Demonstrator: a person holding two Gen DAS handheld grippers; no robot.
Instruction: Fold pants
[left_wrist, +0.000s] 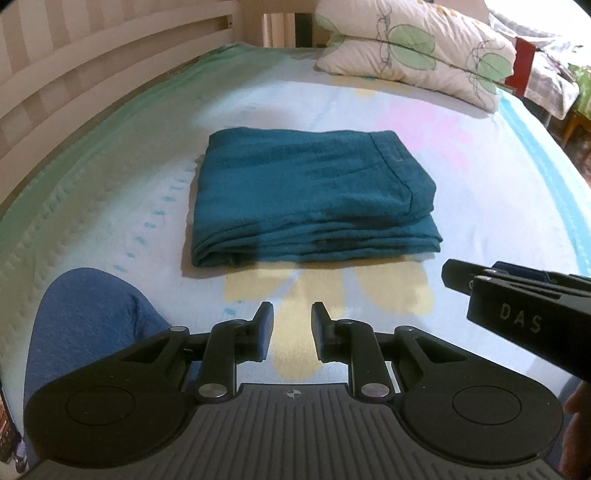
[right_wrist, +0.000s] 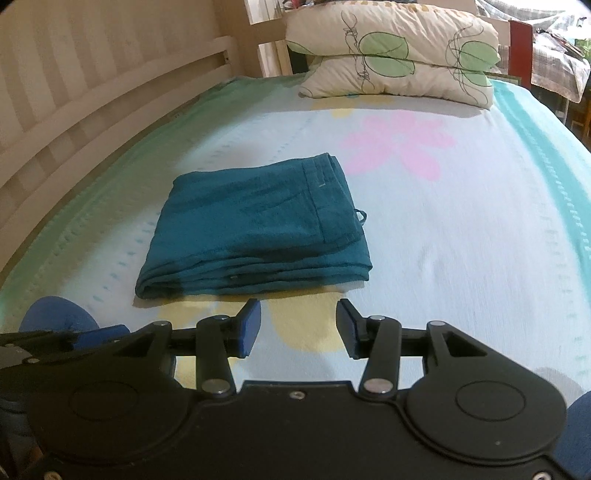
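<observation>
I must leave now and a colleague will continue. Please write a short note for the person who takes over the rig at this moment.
Left gripper: open, empty, short of the pants.
Right gripper: open, empty, also short of them.
Teal pants: folded into a compact stack on the bed sheet, below the two stacked pillows.
Done: the folding looks complete.
Left: perhaps only tidy the small loop sticking out at the right edge.

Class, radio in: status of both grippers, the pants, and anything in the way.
Left gripper open, empty. Right gripper open, empty. Teal pants folded flat on the bed, untouched. Nothing between grippers and pants; pillows far back.
</observation>
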